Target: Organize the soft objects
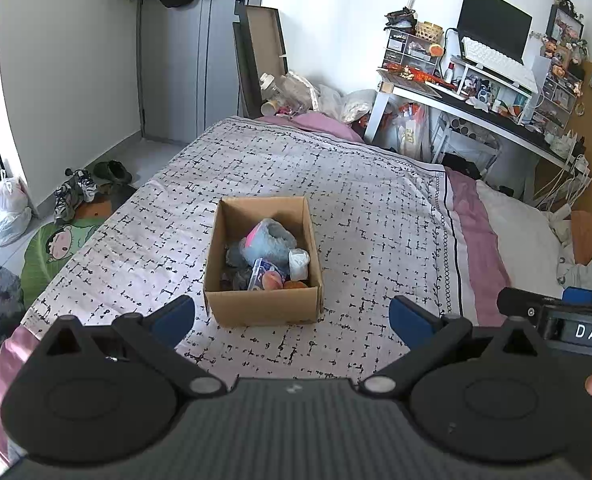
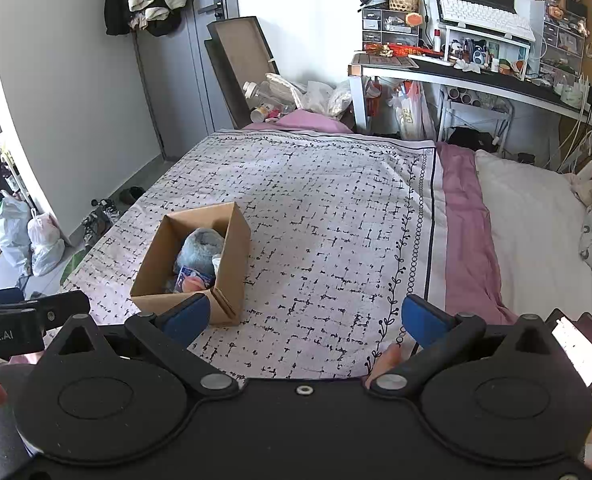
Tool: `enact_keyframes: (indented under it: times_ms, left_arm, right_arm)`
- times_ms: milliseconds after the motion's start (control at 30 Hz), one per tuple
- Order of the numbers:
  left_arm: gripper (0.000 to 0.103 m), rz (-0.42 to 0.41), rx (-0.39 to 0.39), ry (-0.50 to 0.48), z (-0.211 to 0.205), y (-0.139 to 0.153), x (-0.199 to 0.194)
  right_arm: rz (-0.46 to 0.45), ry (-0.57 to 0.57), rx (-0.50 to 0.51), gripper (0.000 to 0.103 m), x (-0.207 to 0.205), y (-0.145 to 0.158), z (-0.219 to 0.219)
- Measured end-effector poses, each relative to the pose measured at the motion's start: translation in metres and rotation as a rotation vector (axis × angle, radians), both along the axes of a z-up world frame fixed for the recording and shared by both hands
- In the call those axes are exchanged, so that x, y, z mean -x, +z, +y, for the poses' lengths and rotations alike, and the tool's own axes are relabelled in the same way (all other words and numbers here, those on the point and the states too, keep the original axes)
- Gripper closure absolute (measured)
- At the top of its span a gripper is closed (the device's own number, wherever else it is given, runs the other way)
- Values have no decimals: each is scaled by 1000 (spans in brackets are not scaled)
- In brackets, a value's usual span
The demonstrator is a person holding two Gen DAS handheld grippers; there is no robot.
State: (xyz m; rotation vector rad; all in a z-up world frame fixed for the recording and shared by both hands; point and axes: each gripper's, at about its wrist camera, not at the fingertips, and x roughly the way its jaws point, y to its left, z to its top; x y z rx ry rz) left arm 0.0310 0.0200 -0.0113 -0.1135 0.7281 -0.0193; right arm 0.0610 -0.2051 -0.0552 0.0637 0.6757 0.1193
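A cardboard box [image 1: 262, 308] [image 2: 232, 276] stands on the patterned bed cover. Inside lie a blue-grey plush toy [image 1: 266, 240] [image 2: 200, 246], a printed packet with a peach picture [image 1: 266, 276] [image 2: 192, 278], a white soft item [image 1: 299, 262] and something orange [image 1: 296, 285]. My left gripper [image 1: 292, 316] is open, held just short of the box's near wall with nothing between its fingers. My right gripper [image 2: 306, 316] is open too, over bare cover to the right of the box. The right gripper's body [image 1: 568, 320] shows at the left wrist view's right edge.
The bed cover [image 2: 316, 208] spreads wide around the box. A white pillow [image 2: 536, 220] and pink sheet [image 2: 464, 216] lie at the right. A cluttered desk [image 2: 476, 76] stands beyond the bed. Shoes [image 1: 76, 192] and bags [image 1: 8, 208] sit on the floor at left. A phone [image 2: 580, 346] glows near right.
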Motion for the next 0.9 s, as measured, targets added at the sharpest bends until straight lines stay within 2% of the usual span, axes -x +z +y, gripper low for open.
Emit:
enact_keyframes:
  times_ms: [900]
  left_arm:
    - [1,9,4,3,3,-3,0]
  right_arm:
    - [14,1,-5,0,-1,-5,-1]
